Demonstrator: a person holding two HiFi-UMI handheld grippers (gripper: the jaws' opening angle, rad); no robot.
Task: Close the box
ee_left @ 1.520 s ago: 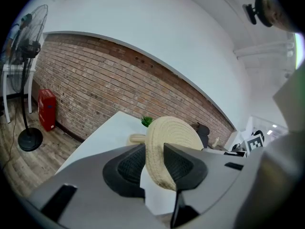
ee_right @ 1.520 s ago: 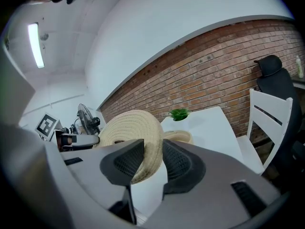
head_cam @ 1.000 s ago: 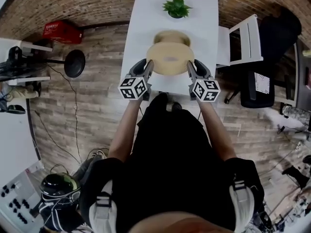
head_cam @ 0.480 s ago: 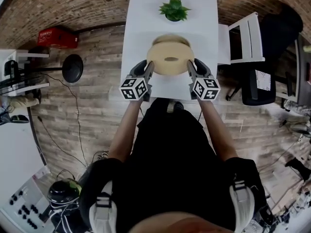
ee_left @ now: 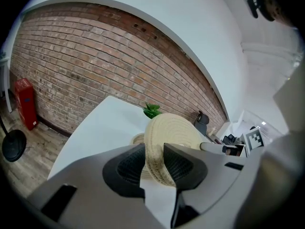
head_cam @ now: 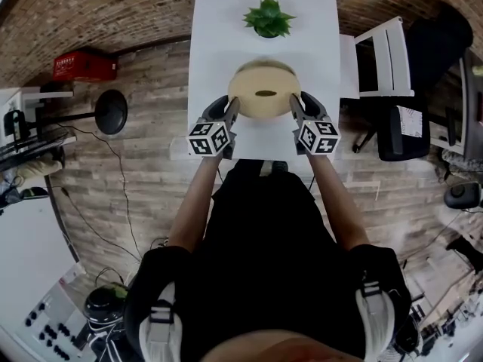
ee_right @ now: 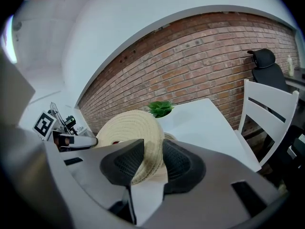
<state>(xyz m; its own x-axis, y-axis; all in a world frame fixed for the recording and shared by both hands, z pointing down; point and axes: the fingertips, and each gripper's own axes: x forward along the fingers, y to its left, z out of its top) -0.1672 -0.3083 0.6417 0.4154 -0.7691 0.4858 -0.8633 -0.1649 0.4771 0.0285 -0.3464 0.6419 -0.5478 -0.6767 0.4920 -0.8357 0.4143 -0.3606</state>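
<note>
Round woven straw lid (head_cam: 264,96) gripped at both sides over its box.

The lid's left rim is pinched edge-on between the dark fingers (ee_left: 125,168) of the left gripper (head_cam: 230,110), and its right rim is clamped in the same way by the right gripper (head_cam: 296,108). The lid is held roughly level just above the round woven straw box (head_cam: 264,65), whose far rim is seen behind it on the white counter (head_cam: 219,36). Whether lid and box are touching cannot be told. Farther back, a small green potted plant (head_cam: 266,17) is set on the counter, with a red brick wall (ee_left: 71,70) beyond.
</note>
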